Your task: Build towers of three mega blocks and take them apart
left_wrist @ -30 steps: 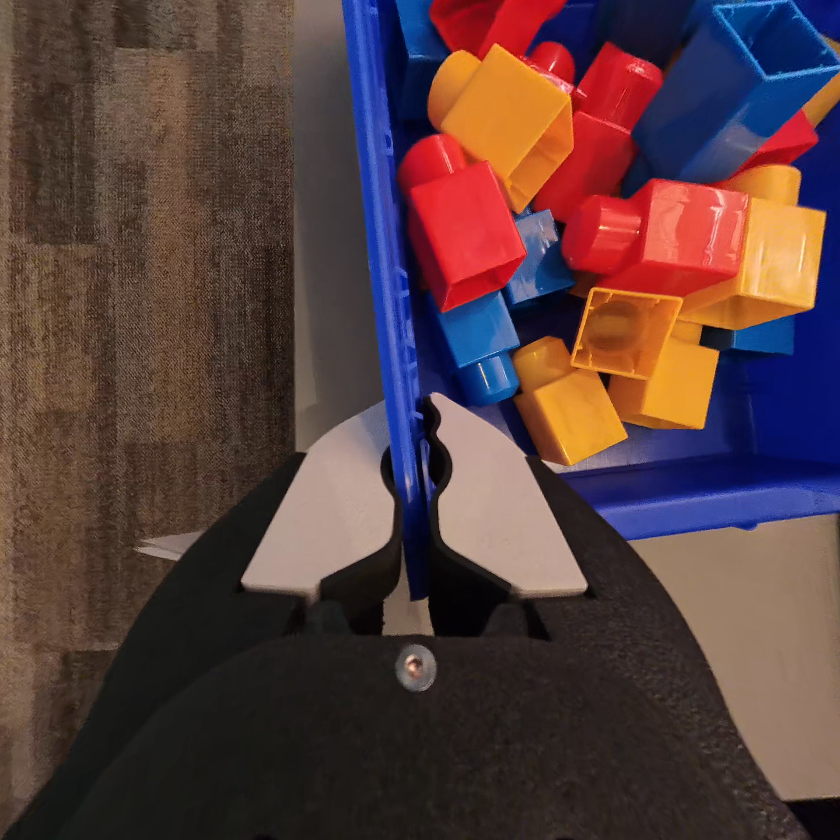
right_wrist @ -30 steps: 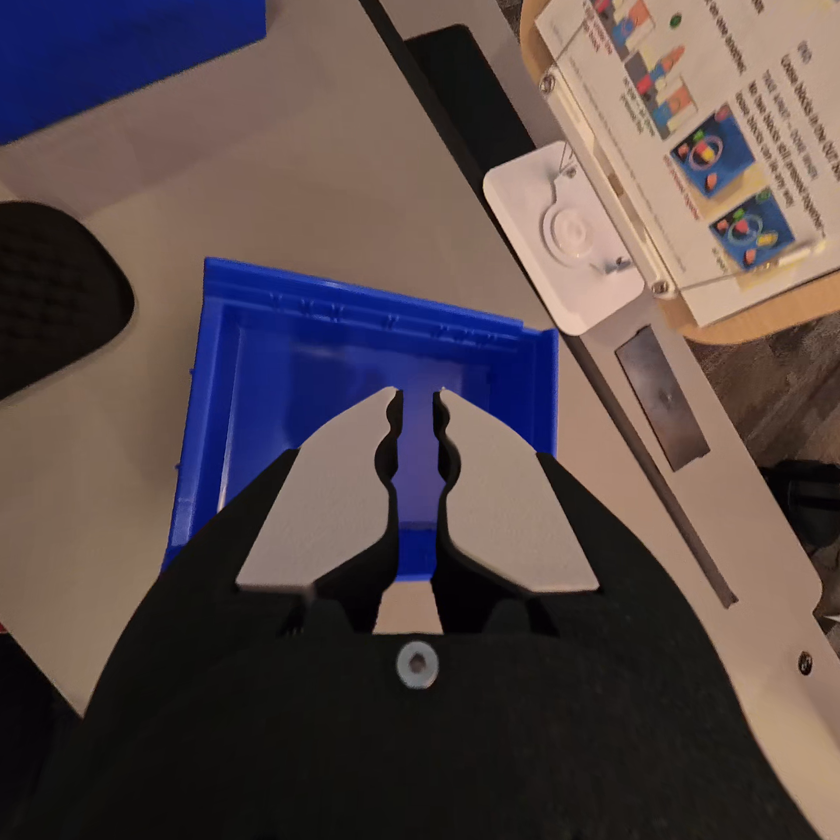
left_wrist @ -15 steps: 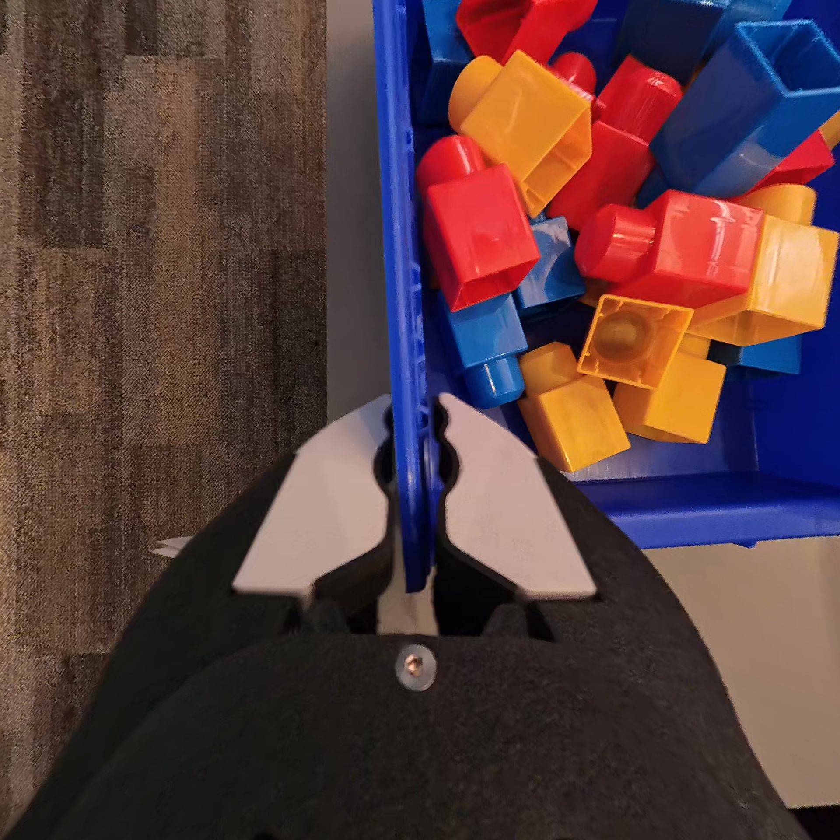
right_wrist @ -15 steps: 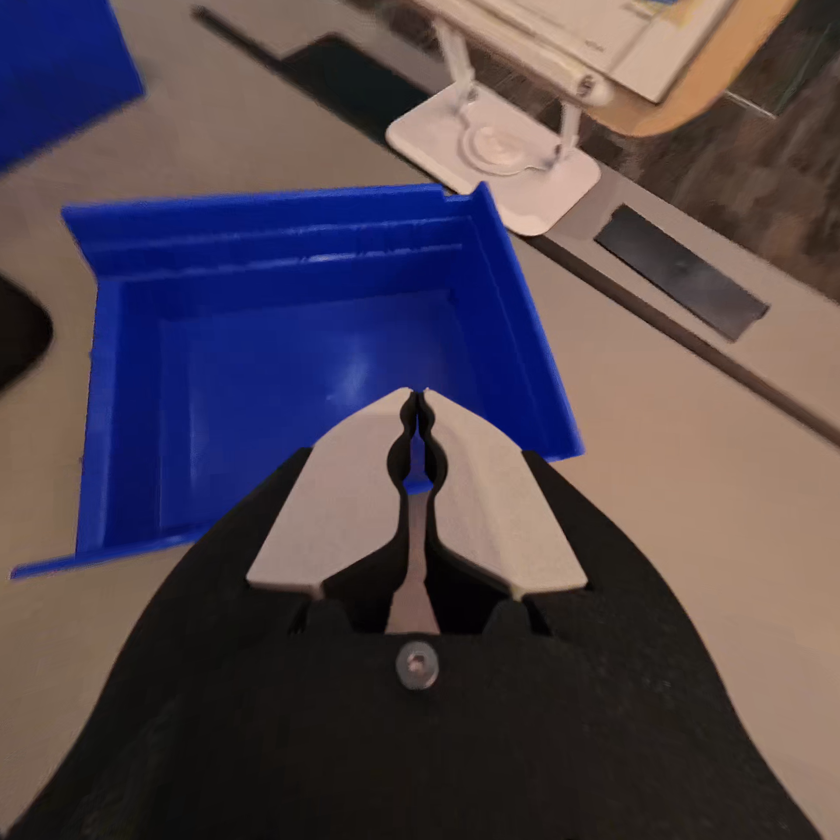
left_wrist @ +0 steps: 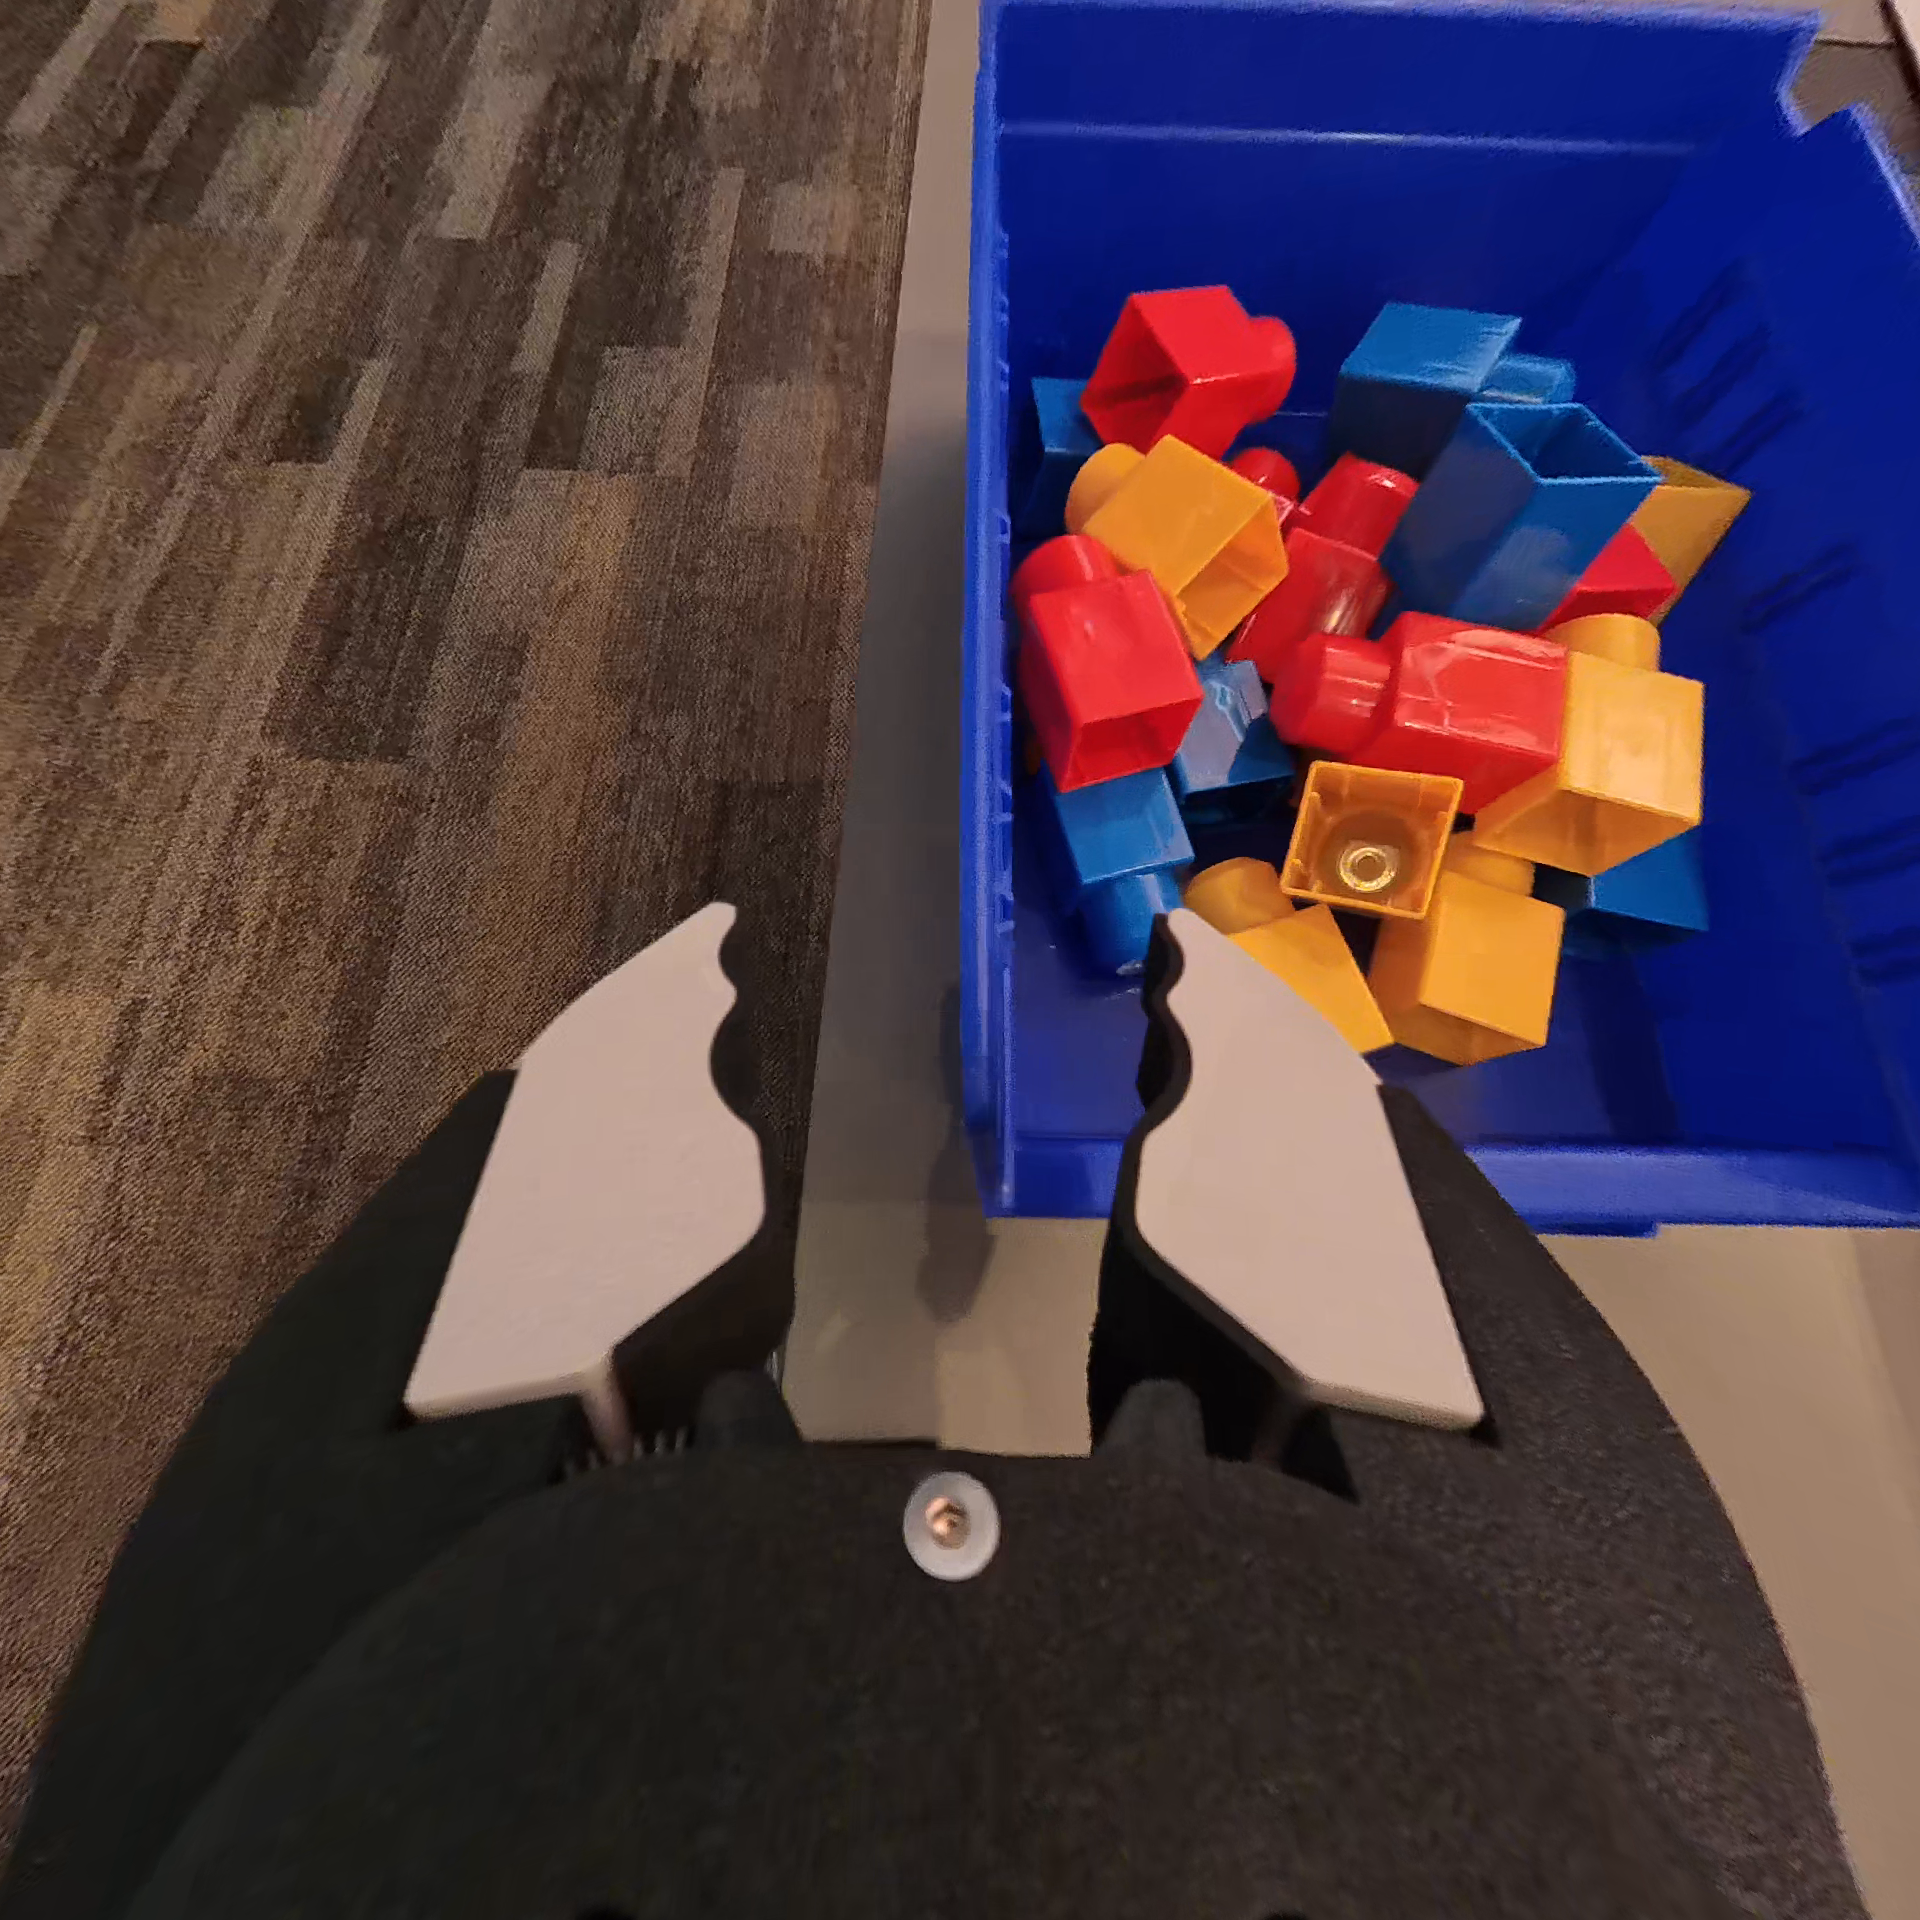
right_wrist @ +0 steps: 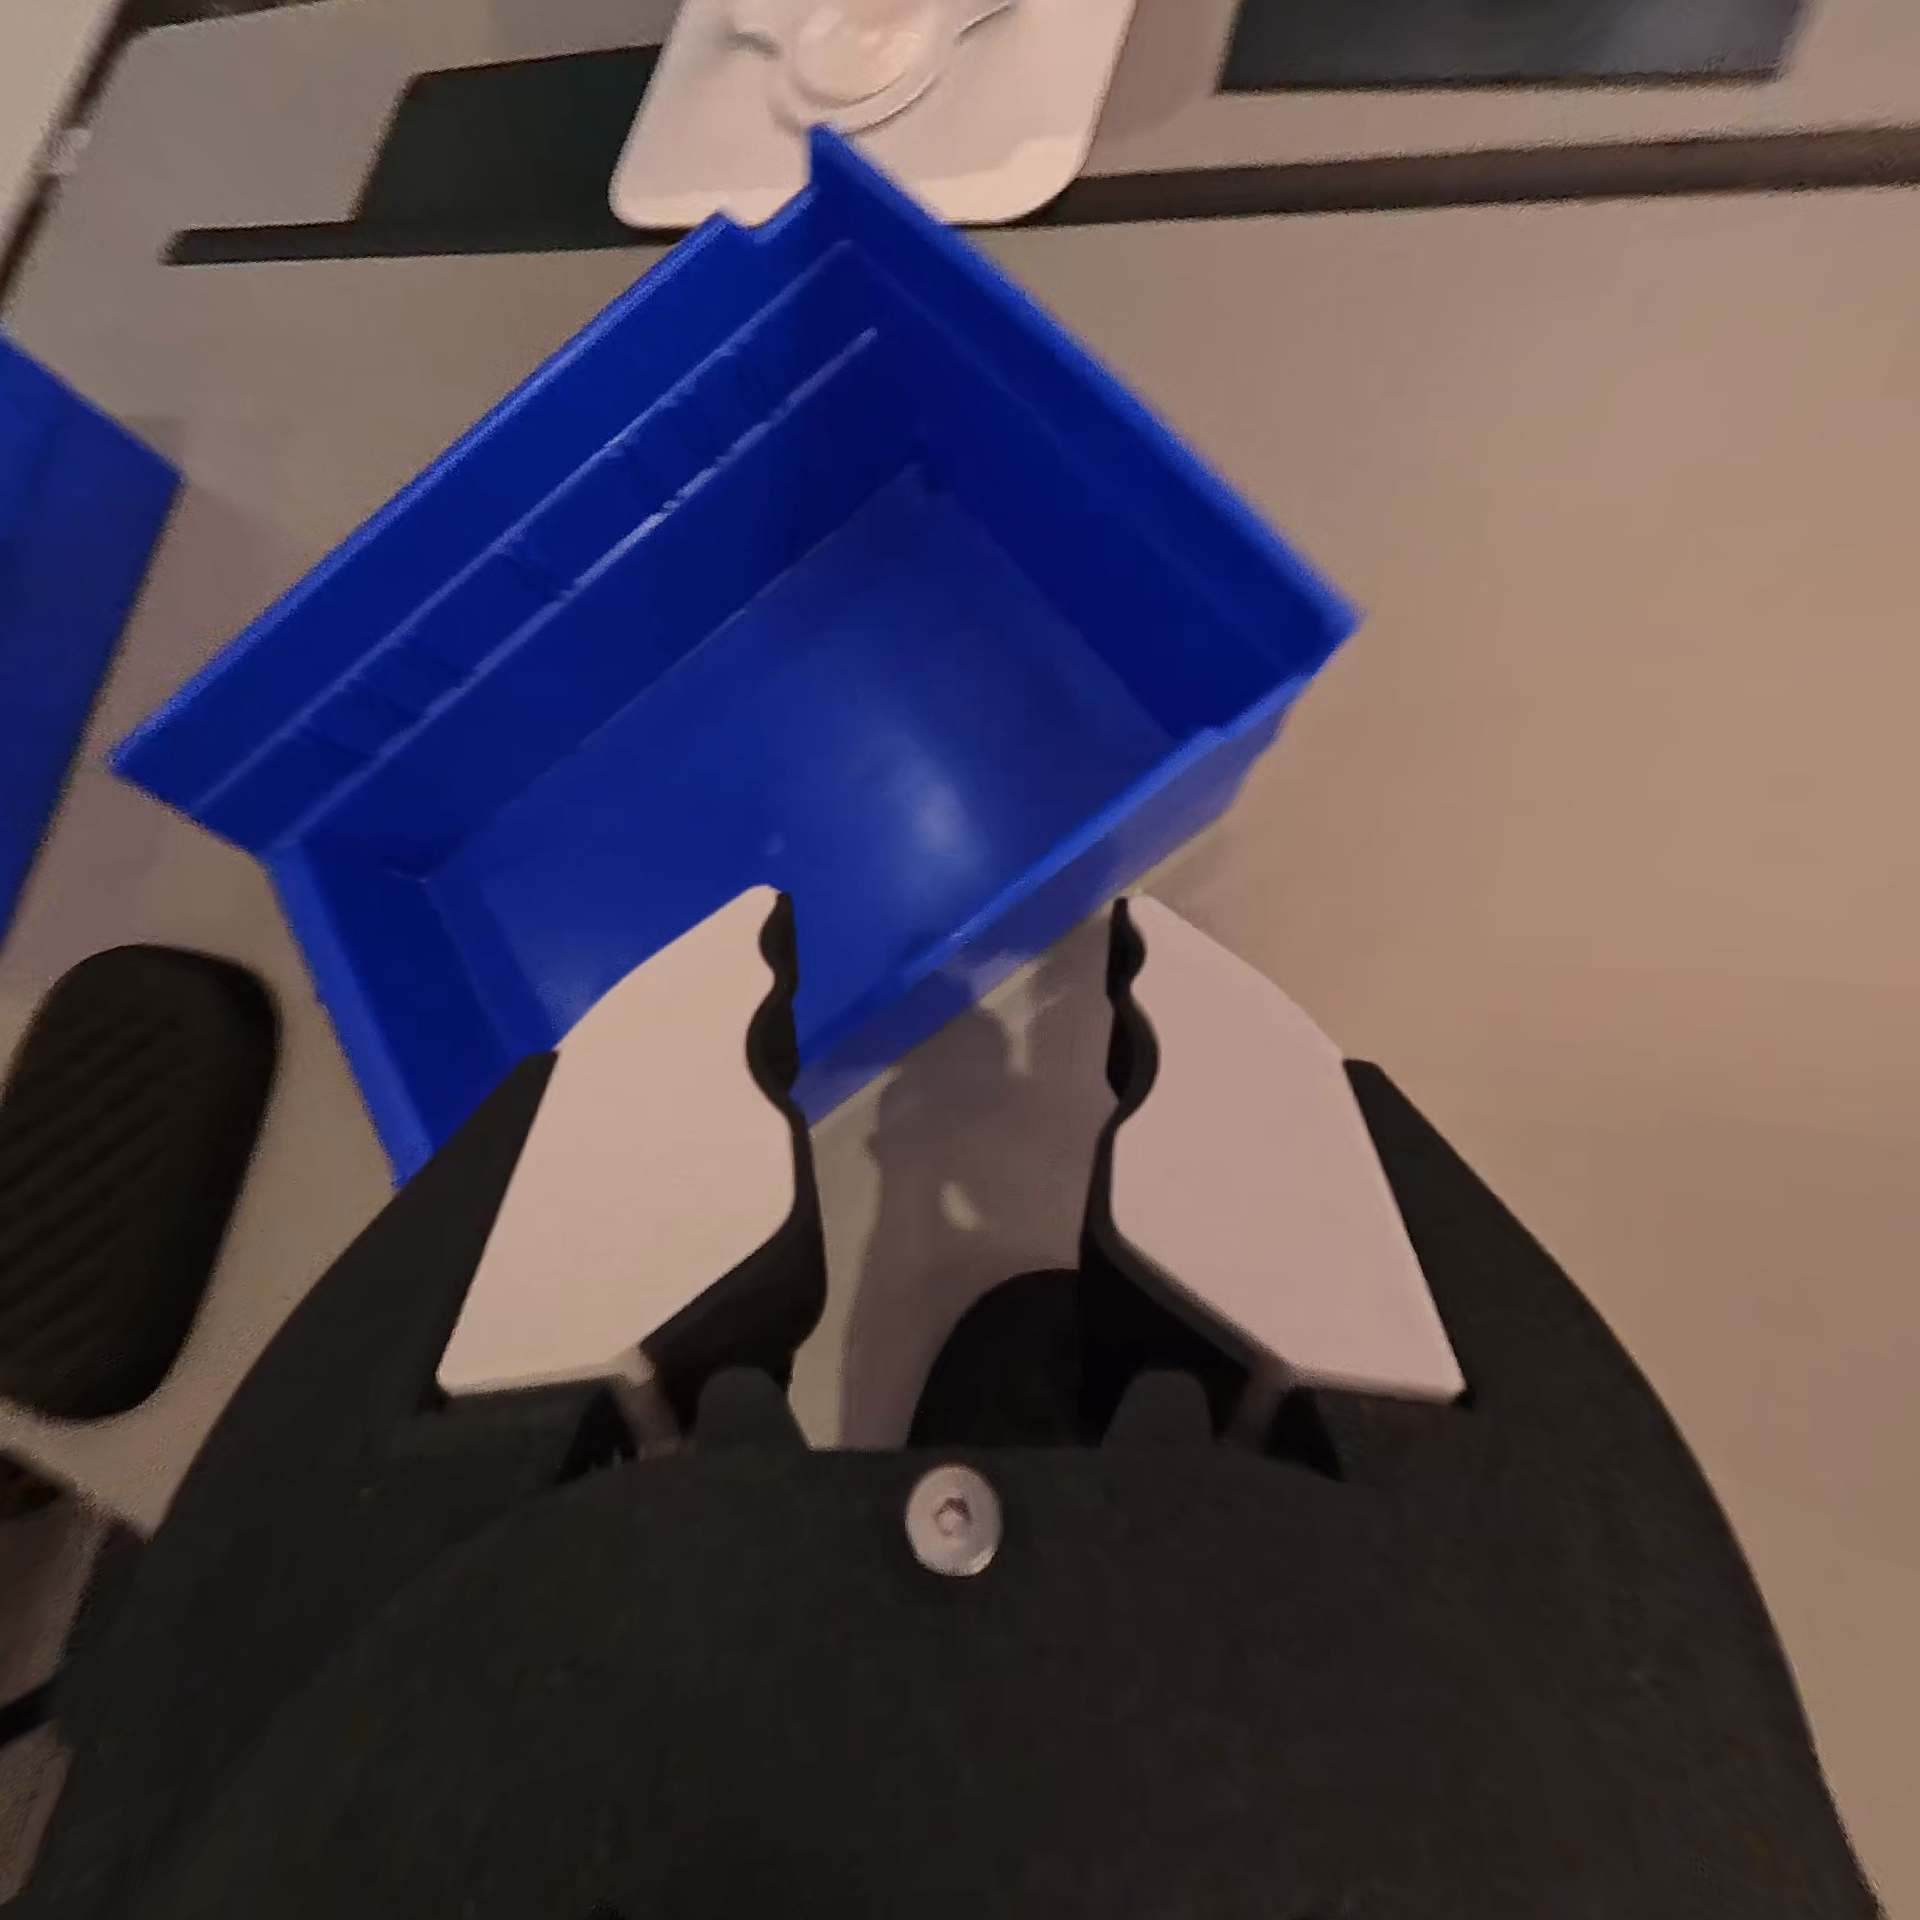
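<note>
Two blue bins on a beige table (left_wrist: 1714, 1455); two grippers, one per wrist view.

Full bin (left_wrist: 1351, 208): holds a loose heap of mega blocks (left_wrist: 1351, 675) in three colours. Visible count roughly five red, five or six yellow, five or six blue; the heap overlaps, so the exact number cannot be told. All are single-stud blocks, glossy plastic, lying on their sides or tipped at odd angles. None seen stacked as a tower. One yellow block (left_wrist: 1369, 840) lies with its hollow underside facing up, near the heap's 6 o'clock edge. A red block (left_wrist: 1117, 691) sits at the heap's 9 o'clock side against the bin's wall.

Empty bin (right_wrist: 1091, 416): nothing inside, set at an angle on the table. A white stand base (right_wrist: 883, 114) lies at its 12 o'clock.

Left gripper (left_wrist: 940, 935): jaws wide apart, holding nothing, straddling the near corner of the full bin; the right-hand finger overlaps the bin's interior, the other hangs over the carpet (left_wrist: 416, 520) off the table edge.

Right gripper (right_wrist: 945, 914): jaws apart, empty, poised over the near wall of the empty bin, view slightly blurred. The other gripper's black body (right_wrist: 114, 1174) shows at 9 o'clock.
</note>
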Action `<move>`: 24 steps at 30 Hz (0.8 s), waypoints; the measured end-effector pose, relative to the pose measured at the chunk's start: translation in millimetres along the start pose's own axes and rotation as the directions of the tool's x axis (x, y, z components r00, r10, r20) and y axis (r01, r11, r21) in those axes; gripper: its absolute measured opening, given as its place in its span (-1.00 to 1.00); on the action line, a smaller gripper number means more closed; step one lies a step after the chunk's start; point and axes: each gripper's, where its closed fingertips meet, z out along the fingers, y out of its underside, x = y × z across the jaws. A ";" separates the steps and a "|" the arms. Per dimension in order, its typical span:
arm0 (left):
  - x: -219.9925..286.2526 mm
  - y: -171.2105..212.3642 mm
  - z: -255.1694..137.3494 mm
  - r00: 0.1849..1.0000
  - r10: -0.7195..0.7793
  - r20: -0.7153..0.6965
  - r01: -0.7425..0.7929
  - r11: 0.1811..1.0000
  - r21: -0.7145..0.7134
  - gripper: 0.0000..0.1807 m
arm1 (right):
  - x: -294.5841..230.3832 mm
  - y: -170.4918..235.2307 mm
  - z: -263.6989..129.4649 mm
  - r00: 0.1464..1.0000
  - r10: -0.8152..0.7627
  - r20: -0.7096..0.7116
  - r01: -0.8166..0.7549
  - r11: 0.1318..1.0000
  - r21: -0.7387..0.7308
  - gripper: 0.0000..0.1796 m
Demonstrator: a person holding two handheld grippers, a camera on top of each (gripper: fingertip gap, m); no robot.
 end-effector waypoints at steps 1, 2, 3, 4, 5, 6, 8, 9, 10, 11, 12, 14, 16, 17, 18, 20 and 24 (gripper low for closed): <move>-0.7 0.7 -2.0 1.000 0.007 0.009 -0.007 1.000 0.002 -0.20 | 4.3 -1.7 -2.1 0.999 0.002 -0.045 -0.001 1.000 0.003 -0.29; -2.0 0.8 -3.7 1.000 0.019 0.020 -0.019 1.000 0.006 -0.21 | 7.1 0.2 -0.9 0.997 0.021 -0.074 -0.022 1.000 -0.020 -0.18; -3.3 0.6 -5.2 0.999 0.029 0.030 -0.030 1.000 0.010 -0.21 | 4.2 5.0 3.5 0.996 0.056 -0.066 -0.060 0.996 -0.063 -0.15; -4.1 0.2 -6.4 0.999 0.030 0.036 -0.031 0.999 0.014 -0.22 | -1.8 9.8 9.8 0.993 0.107 -0.044 -0.111 0.988 -0.106 -0.14; -3.7 -0.4 -7.3 0.999 0.023 0.032 -0.024 1.000 0.018 -0.22 | -9.3 14.3 17.0 0.987 0.159 -0.024 -0.161 0.977 -0.143 -0.13; -2.2 -1.6 -8.3 1.000 0.012 0.022 -0.013 1.000 0.026 -0.22 | -15.8 19.0 25.2 0.981 0.196 -0.015 -0.195 0.964 -0.180 -0.12; 2.3 -4.2 -11.2 1.000 -0.009 -0.001 0.009 0.999 0.045 -0.24 | -12.7 28.6 42.6 0.976 0.204 -0.081 -0.217 0.949 -0.230 -0.10; 4.8 -5.1 -12.9 1.000 -0.011 -0.011 0.012 0.999 0.051 -0.25 | -10.0 34.6 51.0 0.972 0.206 -0.112 -0.229 0.940 -0.255 -0.13; 6.6 -5.6 -14.9 1.000 -0.007 -0.013 0.007 0.998 0.057 -0.26 | -9.8 40.2 59.5 0.966 0.228 -0.120 -0.253 0.927 -0.278 -0.15; 7.4 -5.9 -16.8 1.000 0.002 -0.007 -0.001 0.998 0.062 -0.26 | -11.4 45.2 68.0 0.960 0.257 -0.116 -0.280 0.913 -0.296 -0.18; 7.8 -5.8 -18.7 1.000 0.011 -0.001 -0.011 0.998 0.064 -0.26 | -14.0 50.4 76.0 0.954 0.279 -0.109 -0.299 0.901 -0.315 -0.22; 7.8 -4.8 -21.5 1.000 0.028 0.006 -0.028 0.998 0.059 -0.27 | -10.8 66.1 87.3 0.955 0.248 -0.159 -0.291 0.880 -0.375 -0.37; 6.2 -4.9 -23.9 0.999 0.037 0.015 -0.038 0.998 0.050 -0.27 | -5.1 67.3 88.7 0.965 0.182 -0.189 -0.245 0.885 -0.396 -0.48; 5.9 -6.0 -24.7 0.999 0.038 0.015 -0.039 0.998 0.050 -0.28 | -2.5 66.3 88.6 0.966 0.175 -0.190 -0.240 0.883 -0.404 -0.55; 6.8 -7.6 -25.2 0.999 0.038 0.010 -0.038 0.998 0.052 -0.29 | 3.2 64.2 87.4 0.964 0.173 -0.202 -0.243 0.880 -0.408 -0.66; 10.1 -10.5 -25.3 0.999 0.040 0.001 -0.040 0.998 0.058 -0.30 | 11.7 60.0 86.8 0.974 0.150 -0.169 -0.211 0.873 -0.440 -0.76; 20.9 -10.2 -20.2 0.998 0.060 -0.018 -0.059 0.997 0.051 -0.33 | 30.2 58.0 81.9 0.988 0.060 -0.144 -0.127 0.845 -0.519 -0.87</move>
